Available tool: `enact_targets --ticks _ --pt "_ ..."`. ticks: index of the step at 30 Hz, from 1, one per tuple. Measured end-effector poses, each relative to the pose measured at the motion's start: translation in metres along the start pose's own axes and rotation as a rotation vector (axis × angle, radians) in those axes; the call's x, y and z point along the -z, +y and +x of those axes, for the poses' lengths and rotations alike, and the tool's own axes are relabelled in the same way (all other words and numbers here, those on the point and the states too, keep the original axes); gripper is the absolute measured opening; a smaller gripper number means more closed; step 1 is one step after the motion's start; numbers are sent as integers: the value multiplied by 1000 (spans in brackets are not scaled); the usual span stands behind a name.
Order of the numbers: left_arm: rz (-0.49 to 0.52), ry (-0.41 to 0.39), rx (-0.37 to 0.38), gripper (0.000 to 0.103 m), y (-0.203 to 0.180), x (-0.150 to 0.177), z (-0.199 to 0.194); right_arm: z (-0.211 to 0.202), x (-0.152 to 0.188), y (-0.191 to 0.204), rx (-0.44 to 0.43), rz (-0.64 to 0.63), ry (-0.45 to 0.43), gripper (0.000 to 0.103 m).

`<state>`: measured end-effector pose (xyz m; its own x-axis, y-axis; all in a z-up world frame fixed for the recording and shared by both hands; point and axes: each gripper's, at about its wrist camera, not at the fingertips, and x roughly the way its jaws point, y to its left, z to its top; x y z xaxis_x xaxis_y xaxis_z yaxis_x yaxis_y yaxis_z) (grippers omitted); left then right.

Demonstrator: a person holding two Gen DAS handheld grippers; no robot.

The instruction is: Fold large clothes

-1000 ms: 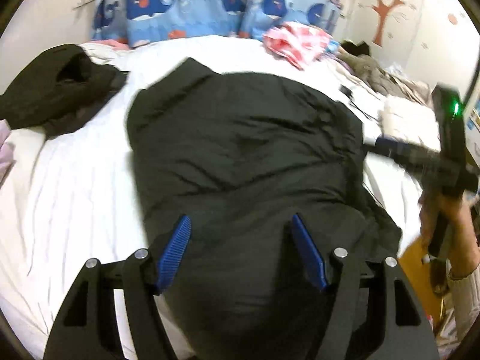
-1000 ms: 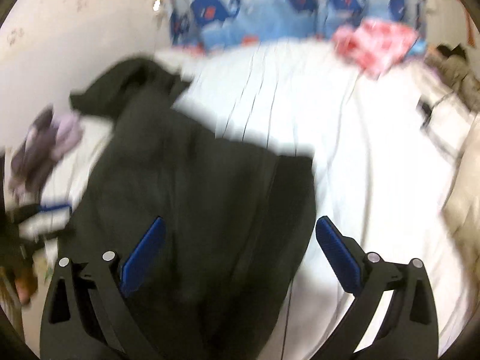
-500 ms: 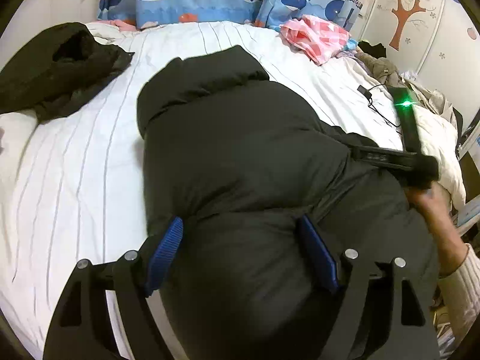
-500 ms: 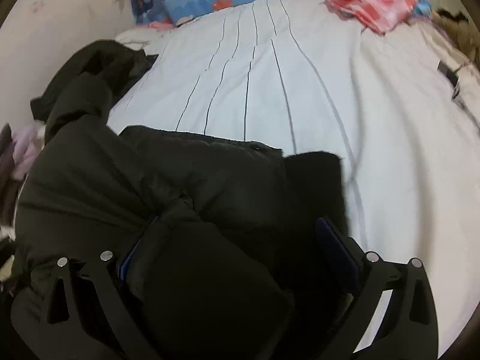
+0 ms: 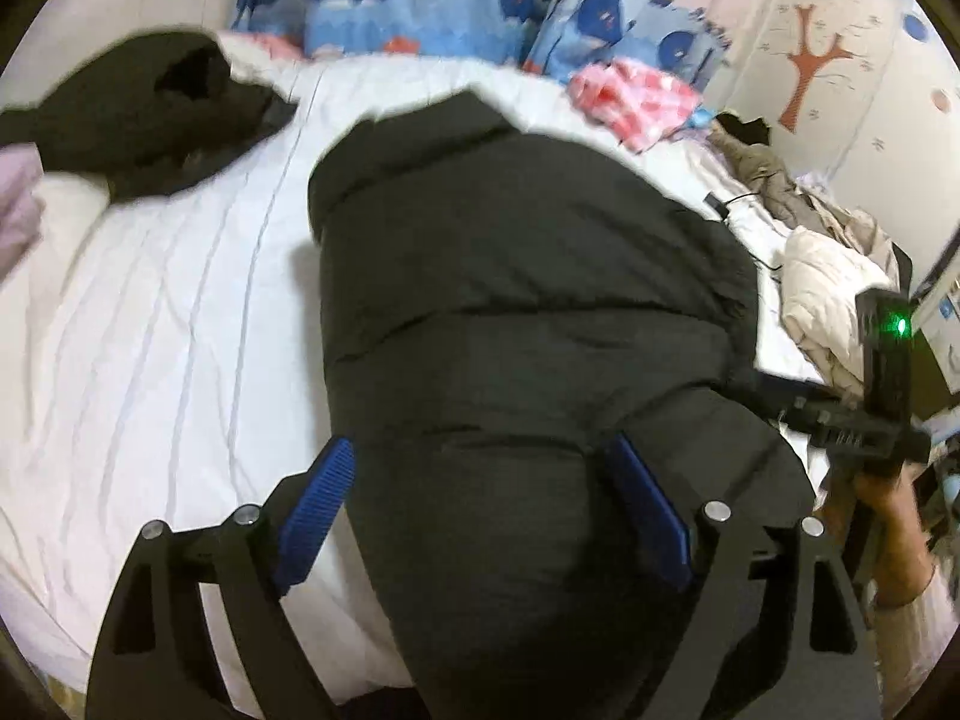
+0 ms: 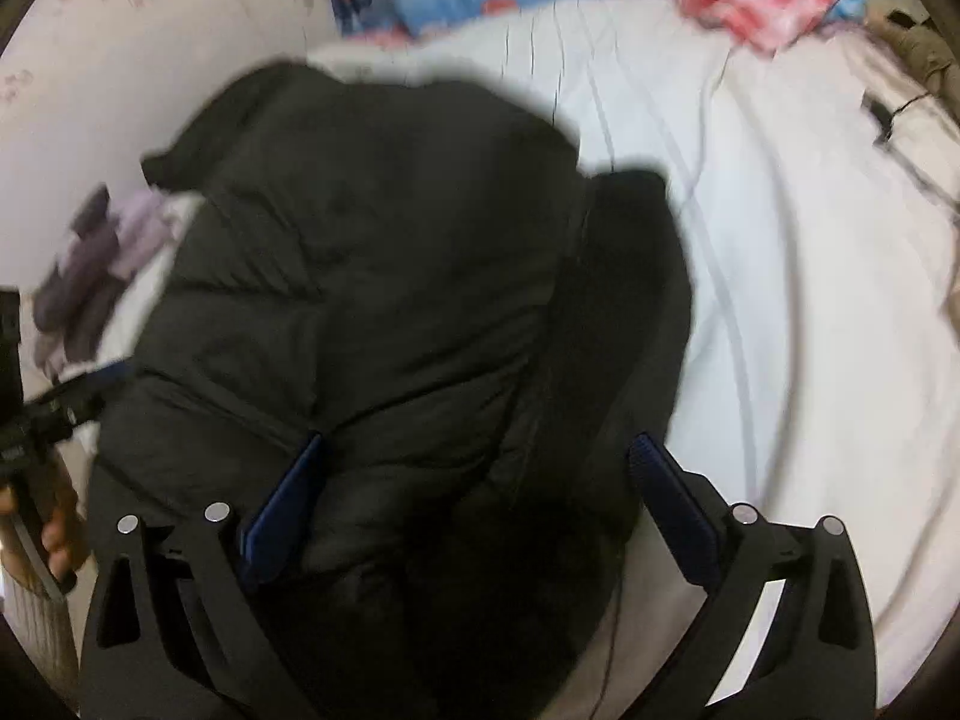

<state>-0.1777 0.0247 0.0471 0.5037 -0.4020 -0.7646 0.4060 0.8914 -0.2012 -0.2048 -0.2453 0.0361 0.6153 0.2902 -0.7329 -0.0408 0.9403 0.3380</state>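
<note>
A large black puffer jacket [image 5: 516,312] lies on the white bed sheet [image 5: 168,300], collar toward the pillows. My left gripper [image 5: 480,468] is open just above the jacket's near part, holding nothing. The jacket also fills the right wrist view [image 6: 384,300], with one flap folded over its right side. My right gripper [image 6: 480,468] is open above the jacket's near edge, empty. The right gripper's body [image 5: 882,408] with a green light shows at the jacket's right edge in the left wrist view.
A second black garment [image 5: 150,120] lies at the far left of the bed. A pink checked cloth [image 5: 636,96] and whale-print pillows [image 5: 420,6] are at the head. Beige clothes [image 5: 834,288] and a cable lie at the right. Purple clothes [image 6: 96,264] sit at the left.
Both grippers have pulled back and lifted from the jacket. The right gripper has moved away to the jacket's right edge. The jacket stays folded on the sheet.
</note>
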Motion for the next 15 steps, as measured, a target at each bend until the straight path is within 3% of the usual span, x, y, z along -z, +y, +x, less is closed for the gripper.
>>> enact_targets --ticks 2,4,6,10,15 --pt "-13 -20 3 83 7 -3 -4 -11 -12 -9 2 37 -40 96" --pt "-95 -24 40 83 24 -8 1 -13 -24 -19 5 86 -58 96" --pt "-137 -22 63 83 32 -9 8 3 -31 -29 17 109 -21 96" --pt "-68 -9 38 83 18 -3 17 48 -25 -32 15 108 116 96" --pt "4 -28 -15 83 5 -2 8 16 -32 -34 23 115 15 96"
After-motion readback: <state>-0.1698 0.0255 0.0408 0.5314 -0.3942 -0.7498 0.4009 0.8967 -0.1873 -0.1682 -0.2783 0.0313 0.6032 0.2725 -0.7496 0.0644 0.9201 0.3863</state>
